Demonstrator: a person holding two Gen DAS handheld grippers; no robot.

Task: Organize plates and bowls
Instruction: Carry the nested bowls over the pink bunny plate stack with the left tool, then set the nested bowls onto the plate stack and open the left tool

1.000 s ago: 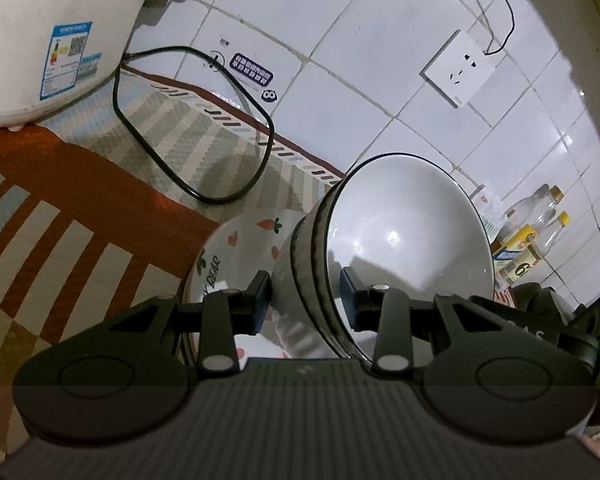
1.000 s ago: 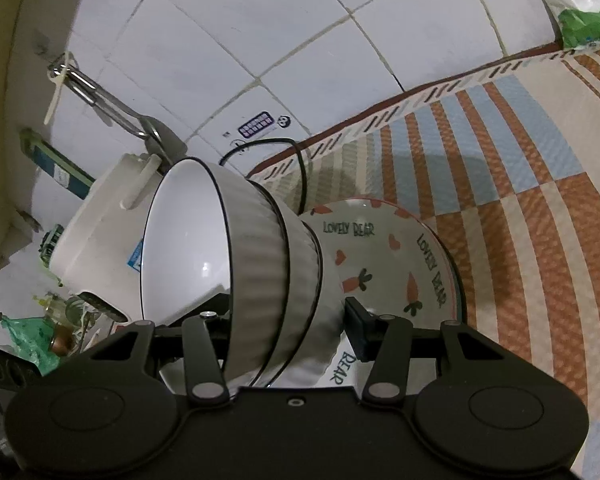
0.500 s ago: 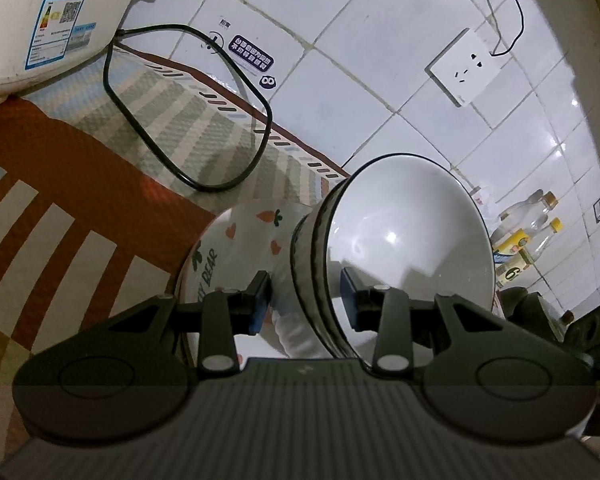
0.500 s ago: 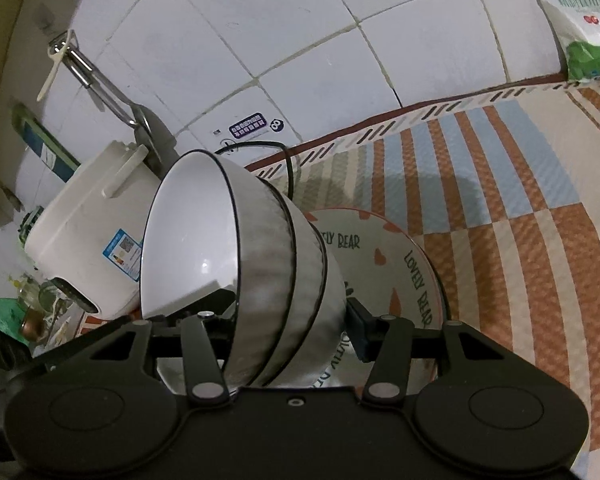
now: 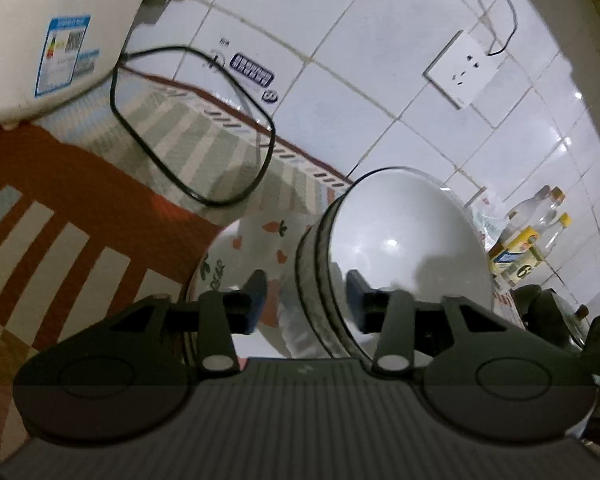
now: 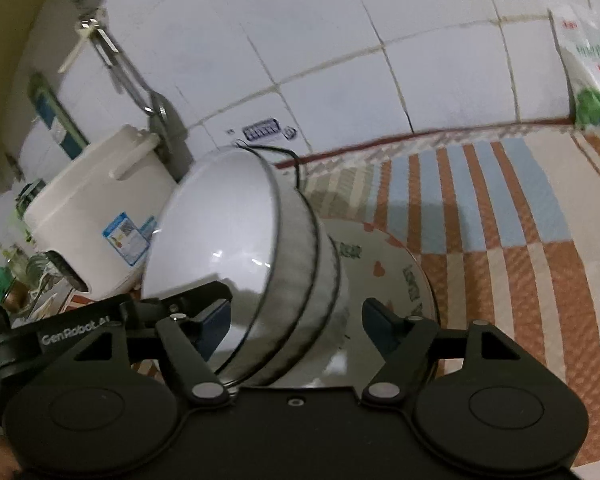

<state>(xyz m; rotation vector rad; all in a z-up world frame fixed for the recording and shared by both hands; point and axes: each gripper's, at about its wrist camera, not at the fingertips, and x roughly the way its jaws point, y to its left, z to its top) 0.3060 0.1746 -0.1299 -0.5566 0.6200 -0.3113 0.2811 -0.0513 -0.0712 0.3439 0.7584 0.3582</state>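
The stack of ribbed bowls [image 6: 296,276] rested tilted on the carrot-print plate [image 6: 404,272], its rims between the opening jaws of both the left gripper [image 5: 306,292] and right gripper [image 6: 296,320], neither visibly pressing, mouths facing sideways.

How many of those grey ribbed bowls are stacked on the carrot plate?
3, going by the dark rims: the grey ribbed bowls sit nested in one stack, tilted, on the carrot plate. A further bowl underneath could be hidden.
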